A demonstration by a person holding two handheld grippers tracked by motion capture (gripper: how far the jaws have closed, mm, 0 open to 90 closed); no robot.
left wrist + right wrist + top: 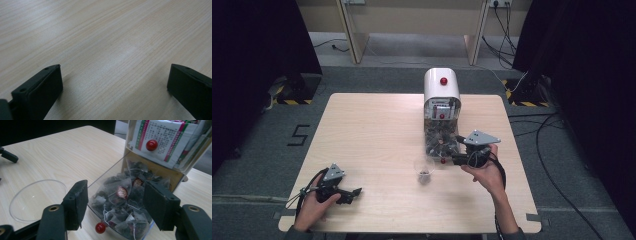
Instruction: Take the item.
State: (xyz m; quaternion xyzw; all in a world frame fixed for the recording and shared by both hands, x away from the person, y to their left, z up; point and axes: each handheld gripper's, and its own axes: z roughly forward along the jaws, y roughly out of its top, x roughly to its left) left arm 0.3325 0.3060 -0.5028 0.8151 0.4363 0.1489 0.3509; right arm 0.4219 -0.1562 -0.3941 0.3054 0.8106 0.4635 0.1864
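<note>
The wooden table (pixel 377 130) is carrying a white dispenser (pixel 441 87) at its far middle, with a clear drawer (pixel 117 202) pulled out toward the person and lying with its long axis running from the dispenser to the near edge. Just in front of the drawer a clear glass cup (pixel 424 167) is standing, with something dark sitting in its bottom.

The right gripper (pixel 462 159) is by far the nearer one: it is pointing leftward at the drawer's front end, and in the right gripper view its jaws are standing wide apart, framing the pile and holding nothing. The left gripper (pixel 353 192) is resting well apart at the near left corner, jaws wide over bare wood.

The tea bags (pixel 122 205), likely the thing to be picked, are lying heaped in the drawer directly ahead of the right gripper: dark pyramid sachets of see-through mesh, with thin white strings and small red round tags (pixel 122 192). A red knob (pixel 100 227) is sitting on the drawer's front.
</note>
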